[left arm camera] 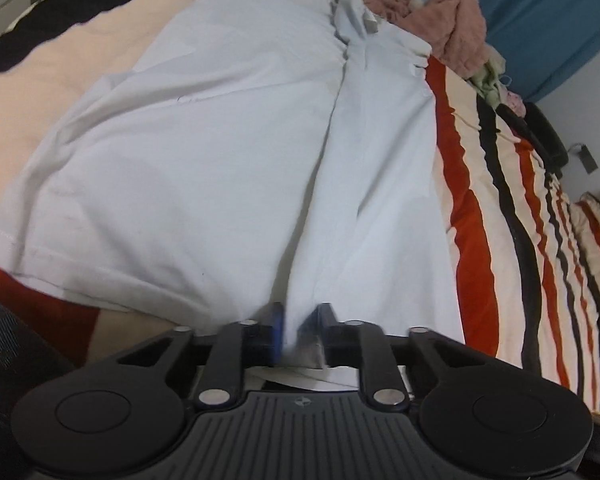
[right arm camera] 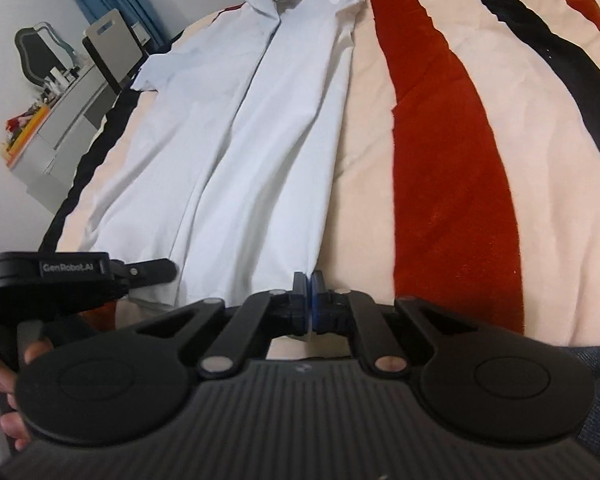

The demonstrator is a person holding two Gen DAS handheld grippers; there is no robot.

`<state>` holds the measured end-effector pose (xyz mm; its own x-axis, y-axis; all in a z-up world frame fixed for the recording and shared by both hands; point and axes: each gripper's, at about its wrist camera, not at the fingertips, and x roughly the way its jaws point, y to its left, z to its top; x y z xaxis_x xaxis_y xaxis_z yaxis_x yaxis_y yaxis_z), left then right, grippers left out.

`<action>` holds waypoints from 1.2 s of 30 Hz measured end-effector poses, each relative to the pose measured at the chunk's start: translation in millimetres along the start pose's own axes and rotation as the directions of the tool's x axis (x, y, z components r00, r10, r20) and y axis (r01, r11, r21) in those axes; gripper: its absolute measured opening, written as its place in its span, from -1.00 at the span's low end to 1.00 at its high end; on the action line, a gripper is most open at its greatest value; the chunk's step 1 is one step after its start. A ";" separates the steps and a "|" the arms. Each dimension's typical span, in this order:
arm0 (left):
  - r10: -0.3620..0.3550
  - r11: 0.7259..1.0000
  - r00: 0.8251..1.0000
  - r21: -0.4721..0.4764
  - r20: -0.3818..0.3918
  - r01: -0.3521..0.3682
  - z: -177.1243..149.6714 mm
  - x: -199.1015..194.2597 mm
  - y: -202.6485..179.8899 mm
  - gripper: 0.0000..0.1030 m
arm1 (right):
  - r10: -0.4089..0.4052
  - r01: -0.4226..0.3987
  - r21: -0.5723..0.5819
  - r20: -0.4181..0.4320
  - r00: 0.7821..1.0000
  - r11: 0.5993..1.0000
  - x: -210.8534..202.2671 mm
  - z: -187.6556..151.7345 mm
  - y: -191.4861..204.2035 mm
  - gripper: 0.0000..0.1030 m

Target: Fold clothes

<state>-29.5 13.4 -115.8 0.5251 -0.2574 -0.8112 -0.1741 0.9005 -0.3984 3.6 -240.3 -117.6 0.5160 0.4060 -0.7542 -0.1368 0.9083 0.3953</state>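
Note:
A pale blue-white collared shirt [left arm camera: 204, 152] lies flat on the striped bed, one side folded lengthwise over the middle; it also shows in the right wrist view [right arm camera: 236, 152]. My left gripper [left arm camera: 299, 320] is shut on the shirt's near hem at the fold line. My right gripper [right arm camera: 310, 300] is shut on the near hem corner of the folded panel. The left gripper also shows in the right wrist view [right arm camera: 60, 276], at the hem to the left.
The bed cover [right arm camera: 452, 168] has red, black and cream stripes. A pile of crumpled clothes [left arm camera: 428, 4] lies beyond the shirt's collar. A dresser with small items [right arm camera: 56, 112] and a chair [right arm camera: 112, 48] stand left of the bed.

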 end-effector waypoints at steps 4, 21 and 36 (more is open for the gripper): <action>0.026 0.997 0.999 0.078 0.039 -0.029 1.9 -5.4 -10.1 0.17 | -0.024 0.022 0.035 0.064 0.998 0.999 -3.5 1.6 -4.7 -0.83; 0.314 0.931 0.932 0.136 0.180 -0.340 6.7 -1.5 -19.5 0.38 | -0.132 0.163 -0.088 0.283 0.950 0.983 -15.4 -10.0 16.3 -0.81; 0.120 0.923 0.902 0.288 0.415 -0.255 68.2 -66.9 -73.5 0.76 | -0.003 0.018 -0.033 0.394 0.919 0.999 -36.5 31.1 14.6 0.41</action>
<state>5.0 -11.6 -3.0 0.7987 0.0211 -0.6014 -0.0549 0.9978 -0.0379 9.1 -245.0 -68.0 0.8077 0.3305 -0.4883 -0.1554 0.9182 0.3643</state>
